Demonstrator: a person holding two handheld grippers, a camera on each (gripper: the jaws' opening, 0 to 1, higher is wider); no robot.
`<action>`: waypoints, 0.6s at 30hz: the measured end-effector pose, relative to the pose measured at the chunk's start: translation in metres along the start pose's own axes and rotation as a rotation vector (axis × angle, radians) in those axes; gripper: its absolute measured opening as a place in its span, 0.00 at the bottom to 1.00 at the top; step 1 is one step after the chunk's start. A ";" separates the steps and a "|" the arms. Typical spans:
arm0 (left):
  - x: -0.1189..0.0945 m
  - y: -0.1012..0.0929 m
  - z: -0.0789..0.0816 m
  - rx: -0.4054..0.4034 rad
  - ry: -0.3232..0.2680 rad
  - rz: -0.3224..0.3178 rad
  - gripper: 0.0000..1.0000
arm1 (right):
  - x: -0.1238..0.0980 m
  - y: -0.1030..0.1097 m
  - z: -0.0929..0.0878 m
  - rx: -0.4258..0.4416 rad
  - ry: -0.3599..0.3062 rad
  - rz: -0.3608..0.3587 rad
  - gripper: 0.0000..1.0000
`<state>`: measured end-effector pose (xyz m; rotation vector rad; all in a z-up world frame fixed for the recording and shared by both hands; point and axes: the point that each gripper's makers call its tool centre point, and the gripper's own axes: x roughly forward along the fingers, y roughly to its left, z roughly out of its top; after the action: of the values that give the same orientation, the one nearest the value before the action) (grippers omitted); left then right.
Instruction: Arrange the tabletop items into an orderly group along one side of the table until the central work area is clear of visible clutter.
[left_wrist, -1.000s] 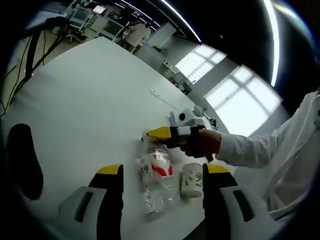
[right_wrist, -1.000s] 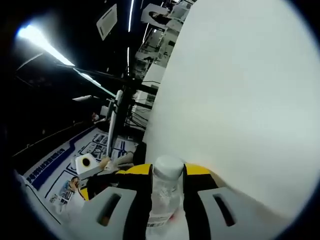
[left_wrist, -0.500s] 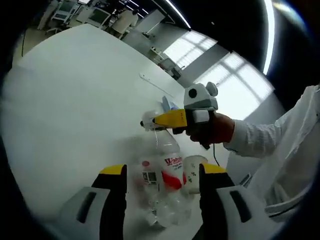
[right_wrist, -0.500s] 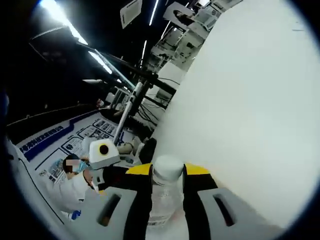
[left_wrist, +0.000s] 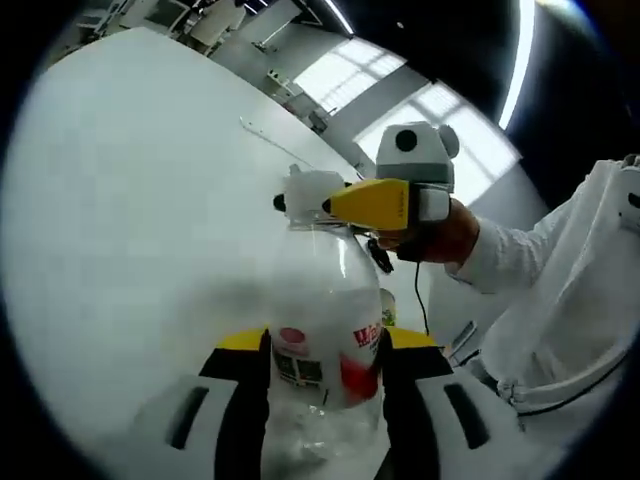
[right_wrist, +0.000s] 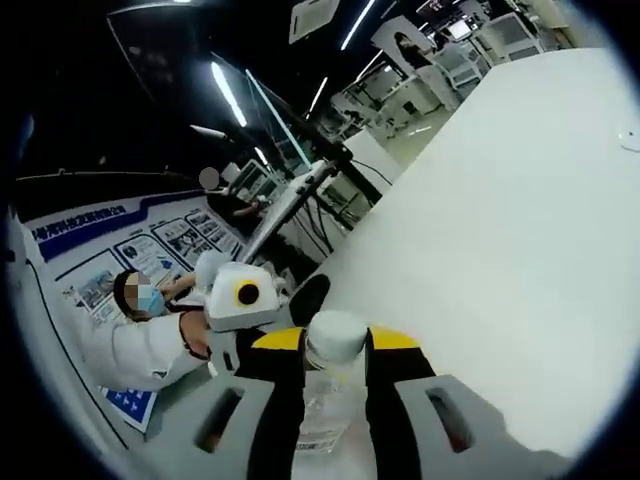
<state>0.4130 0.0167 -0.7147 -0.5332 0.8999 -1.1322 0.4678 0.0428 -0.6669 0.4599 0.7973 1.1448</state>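
Close in, the left gripper (left_wrist: 325, 352) has its black, yellow-tipped jaws either side of a clear, crinkled plastic bottle with a red and white label (left_wrist: 322, 330), the body pressed between them so the jaws look clamped on it. In the right gripper view, the right gripper (right_wrist: 335, 352) is closed around the same bottle's neck, just under its rounded white cap (right_wrist: 336, 335). Beyond the left jaws, the right gripper's yellow tip sits at that cap, held by a hand (left_wrist: 440, 232) in a white sleeve (left_wrist: 560, 270). Behind everything spreads the smooth, matte white table (left_wrist: 130, 190).
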 end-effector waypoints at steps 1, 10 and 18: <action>0.000 0.001 0.001 0.010 -0.004 0.006 0.41 | -0.001 0.000 0.000 -0.002 -0.001 -0.002 0.20; -0.003 -0.002 0.003 0.042 -0.027 -0.003 0.39 | -0.002 0.004 0.004 -0.022 -0.008 -0.007 0.20; -0.005 -0.007 0.013 0.093 -0.018 0.020 0.39 | -0.006 0.015 0.015 -0.069 -0.020 -0.003 0.19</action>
<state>0.4194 0.0177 -0.7010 -0.4564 0.8309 -1.1432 0.4686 0.0439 -0.6456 0.4116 0.7386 1.1599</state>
